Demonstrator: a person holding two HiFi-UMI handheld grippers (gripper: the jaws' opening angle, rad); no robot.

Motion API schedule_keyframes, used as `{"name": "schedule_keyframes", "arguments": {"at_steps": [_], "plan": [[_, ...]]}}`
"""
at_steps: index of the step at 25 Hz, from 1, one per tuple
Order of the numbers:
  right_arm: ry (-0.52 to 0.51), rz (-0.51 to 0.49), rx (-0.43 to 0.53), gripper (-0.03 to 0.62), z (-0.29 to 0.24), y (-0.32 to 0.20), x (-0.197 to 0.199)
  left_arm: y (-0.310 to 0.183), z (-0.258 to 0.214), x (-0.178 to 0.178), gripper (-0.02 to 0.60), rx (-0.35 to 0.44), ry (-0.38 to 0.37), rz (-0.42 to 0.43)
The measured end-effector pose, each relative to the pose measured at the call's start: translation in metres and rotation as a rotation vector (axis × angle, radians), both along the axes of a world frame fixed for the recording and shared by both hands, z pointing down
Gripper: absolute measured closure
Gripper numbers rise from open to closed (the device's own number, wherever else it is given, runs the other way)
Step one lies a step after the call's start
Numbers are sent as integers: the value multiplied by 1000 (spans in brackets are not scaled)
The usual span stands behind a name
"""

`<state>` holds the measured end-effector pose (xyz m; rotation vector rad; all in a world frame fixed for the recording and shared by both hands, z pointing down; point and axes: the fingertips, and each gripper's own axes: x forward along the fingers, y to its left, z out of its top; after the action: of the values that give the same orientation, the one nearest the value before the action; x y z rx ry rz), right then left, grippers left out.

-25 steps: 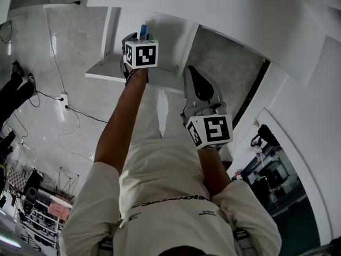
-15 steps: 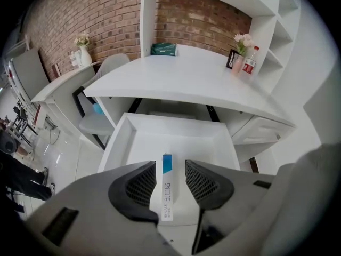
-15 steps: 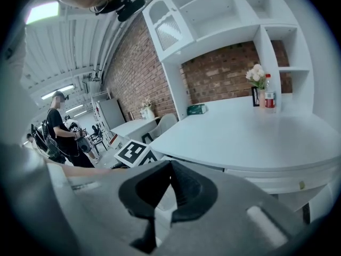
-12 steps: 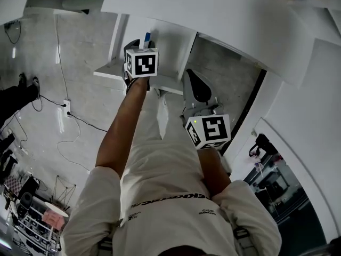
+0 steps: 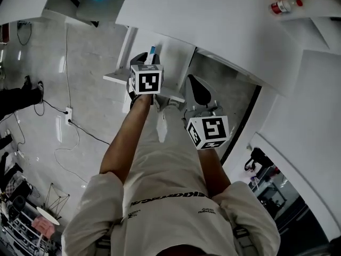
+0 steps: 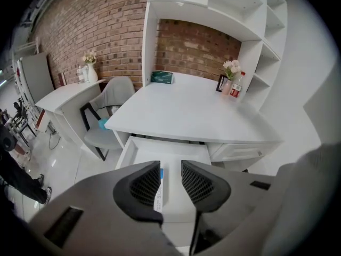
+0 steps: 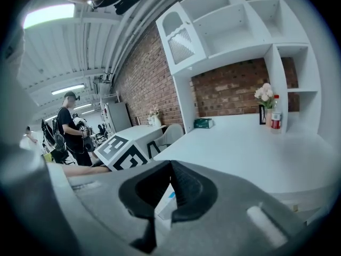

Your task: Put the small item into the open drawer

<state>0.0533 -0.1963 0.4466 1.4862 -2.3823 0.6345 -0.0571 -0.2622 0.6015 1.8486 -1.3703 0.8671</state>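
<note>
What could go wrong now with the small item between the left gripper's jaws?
1. The jaws of the left gripper are closing, but the small item leans on one pad only: it could twist or slip.
2. In the head view the gripper sits near the open drawer's front edge, so a drop might miss.

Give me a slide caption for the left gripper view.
Left gripper closing its fingers around a slim white-and-blue item above the open drawer under the desk.

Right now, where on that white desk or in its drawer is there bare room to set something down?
The desk top is bare across its front and middle, from the green box to the flowers, frame and bottle crowding the back right corner. The open drawer shows bare floor too.
</note>
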Motion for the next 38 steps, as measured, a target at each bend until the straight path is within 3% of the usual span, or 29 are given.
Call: {"name": "schedule_keyframes", "arguments": {"at_steps": [5,17,29,38], "plan": [[1,-22,23,594,-18,5,-6,11,-34,-1,492,39,23,-22],[8,-38,91,594,-71,6,-19,21,-141,-12,583,228,81,-37],[5,-25,137,595,-113,-1,-16,27,-233,-12,584,395,143,-19],[-8,-47,183,595,-147,2,-34,42,-278,-20,584,495,146,-7]]}}
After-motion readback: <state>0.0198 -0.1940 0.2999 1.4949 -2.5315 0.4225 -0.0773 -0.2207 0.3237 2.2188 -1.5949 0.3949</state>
